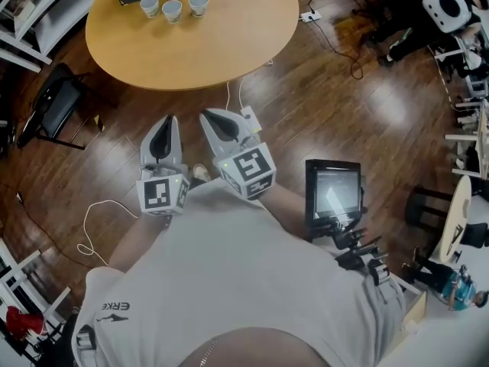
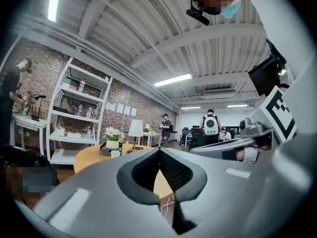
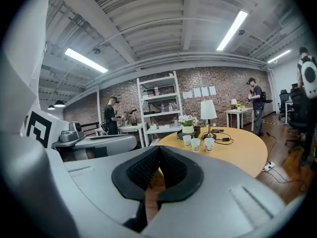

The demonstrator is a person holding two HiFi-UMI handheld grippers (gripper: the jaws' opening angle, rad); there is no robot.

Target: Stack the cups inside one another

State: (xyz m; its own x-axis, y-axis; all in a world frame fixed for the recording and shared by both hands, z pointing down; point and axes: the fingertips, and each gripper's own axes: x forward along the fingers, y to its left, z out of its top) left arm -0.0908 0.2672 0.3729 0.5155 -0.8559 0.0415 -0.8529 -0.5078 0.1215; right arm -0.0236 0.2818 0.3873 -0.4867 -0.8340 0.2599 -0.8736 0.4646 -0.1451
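Three white paper cups [image 1: 173, 9] stand in a row near the far edge of a round wooden table [image 1: 221, 37]. The right gripper view shows them side by side [image 3: 196, 143] in front of a flower pot [image 3: 187, 127] and a lamp [image 3: 208, 111]. One cup [image 2: 115, 153] shows in the left gripper view. Both grippers are held over the floor, well short of the table and pointing toward it. My left gripper [image 1: 169, 121] [image 2: 159, 150] is shut with nothing in it. My right gripper [image 1: 206, 116] [image 3: 159, 148] is also shut and empty.
A black chair [image 1: 55, 104] stands left of the table. Cables [image 1: 95, 224] run across the wooden floor, with a power strip [image 1: 309, 15] beyond the table. A monitor on a stand [image 1: 333, 192] is at my right. White shelves [image 3: 158, 113] and people stand in the background.
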